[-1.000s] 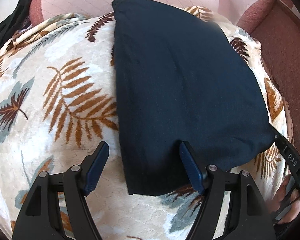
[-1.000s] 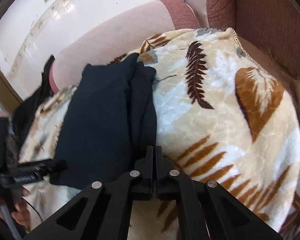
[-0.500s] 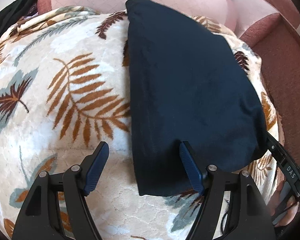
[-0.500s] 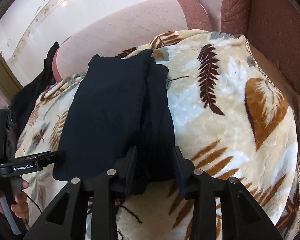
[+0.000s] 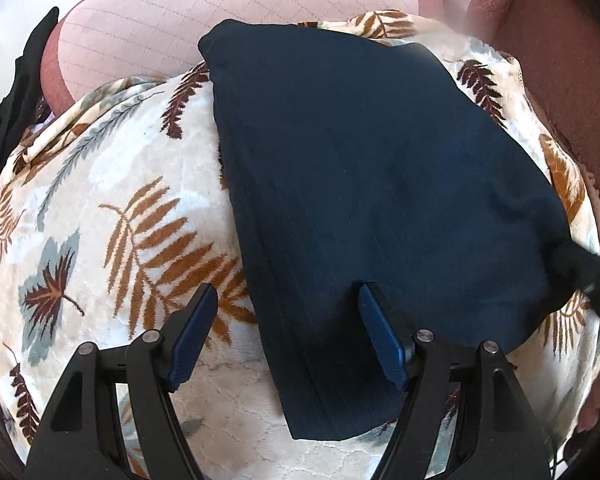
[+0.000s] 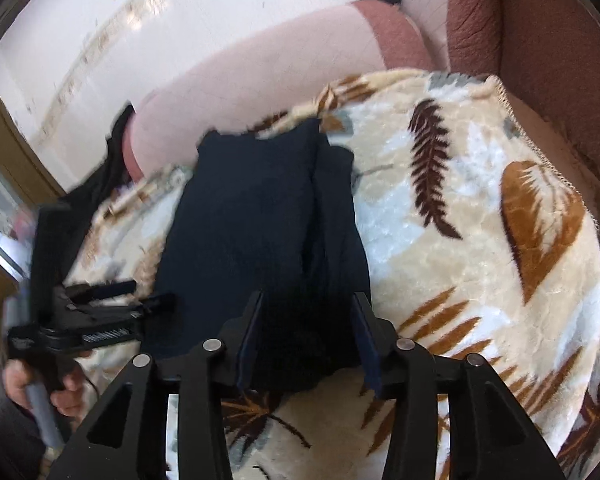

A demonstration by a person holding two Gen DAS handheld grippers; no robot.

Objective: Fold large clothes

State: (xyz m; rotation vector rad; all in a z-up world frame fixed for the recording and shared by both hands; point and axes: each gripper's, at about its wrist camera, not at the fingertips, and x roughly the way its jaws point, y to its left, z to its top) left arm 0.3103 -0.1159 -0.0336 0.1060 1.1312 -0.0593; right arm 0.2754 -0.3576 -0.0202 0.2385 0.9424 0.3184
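Your right gripper (image 6: 308, 340) has just been opening, its jaws part-spread around the folded dark garment (image 5: 372, 184) without pressing it. Your left gripper (image 5: 288, 336) stands wide and empty over the near edge. Lift both clear without snagging the blanket (image 5: 112, 184).

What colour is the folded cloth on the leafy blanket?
Dark navy folded cloth; clearest in the left wrist view.

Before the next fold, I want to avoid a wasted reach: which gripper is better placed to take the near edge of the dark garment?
Probably the right gripper: its jaws have just been opening and straddle the garment's near edge. The left gripper is open too, but only one finger overlaps the cloth; the other is over the blanket.
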